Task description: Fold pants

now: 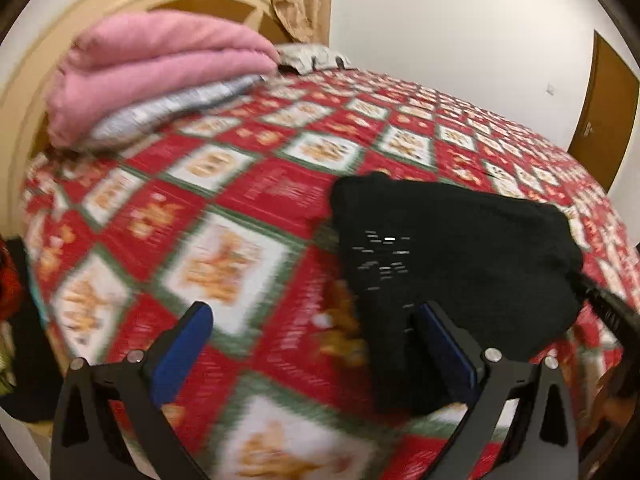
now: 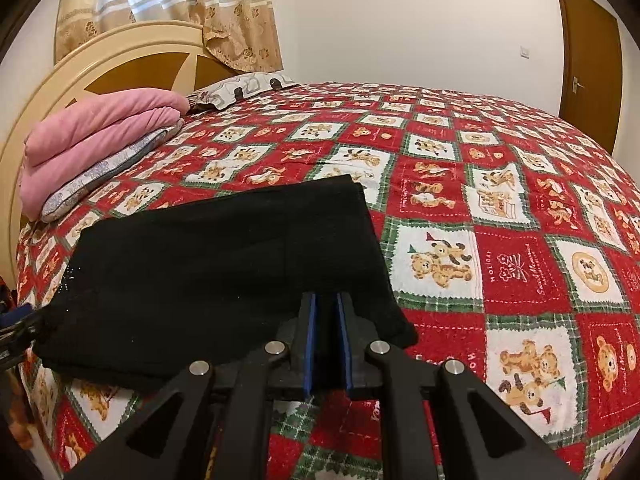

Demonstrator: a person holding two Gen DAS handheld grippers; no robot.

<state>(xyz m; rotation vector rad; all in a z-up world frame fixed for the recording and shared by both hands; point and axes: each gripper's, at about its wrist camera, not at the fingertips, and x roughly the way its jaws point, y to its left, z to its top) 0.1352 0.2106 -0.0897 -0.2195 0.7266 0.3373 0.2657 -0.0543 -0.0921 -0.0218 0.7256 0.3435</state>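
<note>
- Left wrist view: the left gripper [image 1: 312, 328] is hanging over the bed [image 1: 248, 184] with its fingers [image 1: 188, 340] wide apart and nothing between them; the right-hand finger is lying against the near tongue of the pants [image 1: 452, 252], the other is out over bare bedspread; the picture is smeared, so the gripper is probably swinging; I judge this hand is free and going for a new hold; it should slow down before closing, and bite an edge through all its layers rather than skim the top one.
- Left wrist view: the pants are lying as a dark bundle on the bedspread, right of centre, well apart from the pink blanket [image 1: 160, 72] by the headboard [image 1: 52, 48]; at the bundle's far right corner a dark tool is reaching in, probably the other gripper.
- Right wrist view: the right gripper [image 2: 326, 324] is at the near right edge of the pants [image 2: 224, 256], its fingers [image 2: 308, 336] nearly together, a narrow gap showing; dark cloth seems to be sitting in that gap, so I take it as pinching the hem, though black on black is making this hard to confirm.
- Right wrist view: the pants are already lying flat as a broad folded slab, far edge straight; the fold seems well along; the right hand should be holding its corner low and steady while the left takes the matching corner, so the edges line up and no crease drags.
</note>
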